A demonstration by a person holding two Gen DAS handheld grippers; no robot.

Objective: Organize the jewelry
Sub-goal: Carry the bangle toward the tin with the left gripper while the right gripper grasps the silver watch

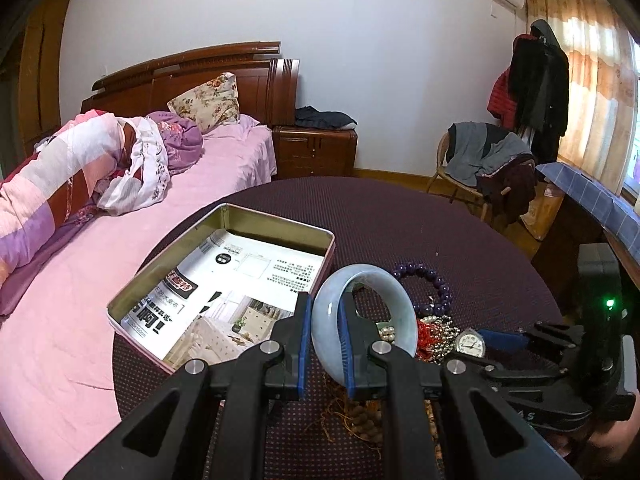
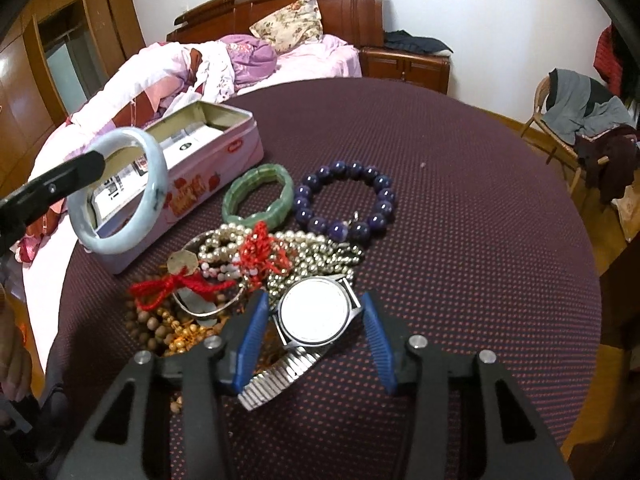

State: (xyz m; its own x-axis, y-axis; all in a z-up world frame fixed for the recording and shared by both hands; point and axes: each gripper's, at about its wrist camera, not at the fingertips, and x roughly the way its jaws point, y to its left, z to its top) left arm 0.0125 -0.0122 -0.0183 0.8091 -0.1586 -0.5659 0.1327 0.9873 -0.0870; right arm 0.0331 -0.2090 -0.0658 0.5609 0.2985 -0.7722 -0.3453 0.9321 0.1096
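1. Where the left claw (image 1: 326, 344) is clamped on its band, the pale blue-green jade bangle (image 1: 344, 316) hangs clear of the desk (image 2: 460, 208); smooth, glossy, one dark fleck.
2. Wristwatch (image 2: 316, 312): round silver case, white dial, ribbed metal strap, lying between the blue pads of the right claw (image 2: 316, 340), whose jaws stand apart; contact cannot be told.
3. Ahead of the right claw: pearl strands with red cord (image 2: 264, 252), green stone bracelet (image 2: 260, 196), purple bead bracelet (image 2: 346, 200).
4. Ahead and left of the left claw: open pink tin (image 1: 224, 280), lined with printed paper.
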